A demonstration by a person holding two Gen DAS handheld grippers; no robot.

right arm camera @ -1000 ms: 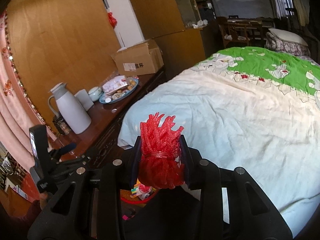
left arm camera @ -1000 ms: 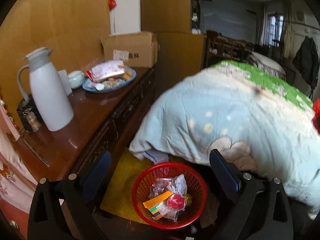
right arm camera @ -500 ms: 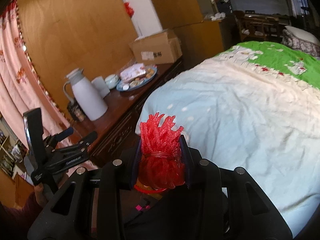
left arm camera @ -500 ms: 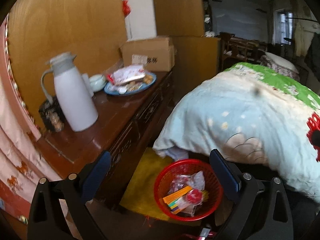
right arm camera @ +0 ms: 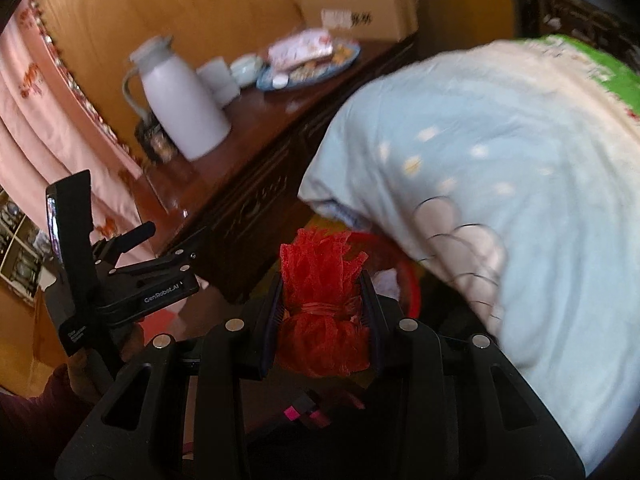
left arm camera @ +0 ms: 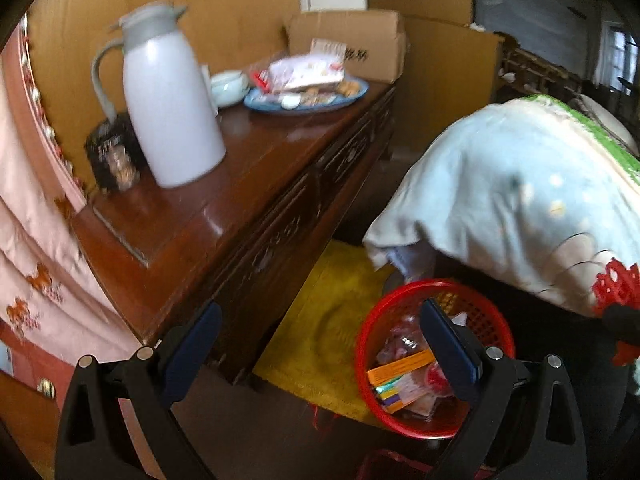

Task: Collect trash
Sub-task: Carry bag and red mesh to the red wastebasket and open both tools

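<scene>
My right gripper (right arm camera: 322, 312) was clamped on a bundle of red mesh (right arm camera: 322, 292), its two pads pressing the bundle's tied waist from either side, the frilled top sticking up past the fingertips. My left gripper (left arm camera: 320, 344) stood wide open with nothing between its fingers, hanging above the floor between the dark wooden sideboard (left arm camera: 248, 200) and the bed. The red basket (left arm camera: 492, 320) sat on the floor by a yellow mat (left arm camera: 320, 320), tucked just under the hanging edge of the pale blue quilt (left arm camera: 520, 200), already holding wrappers and a small orange box. As I judged it, the step was to carry the mesh over the basket and drop it in, and doing that well meant bringing the bundle squarely above the opening before letting go, low enough that the light, springy mesh would not bounce off the rim or snag the quilt. The left view showed most of the basket and what lay inside it, with the mesh only as a red patch at the right edge. The right view showed the grip itself clearly, but the bundle hid most of the basket, leaving just an arc of red rim (right arm camera: 404, 268) behind it; it also showed the other gripper's body off to the left. Both views were blurred.
</scene>
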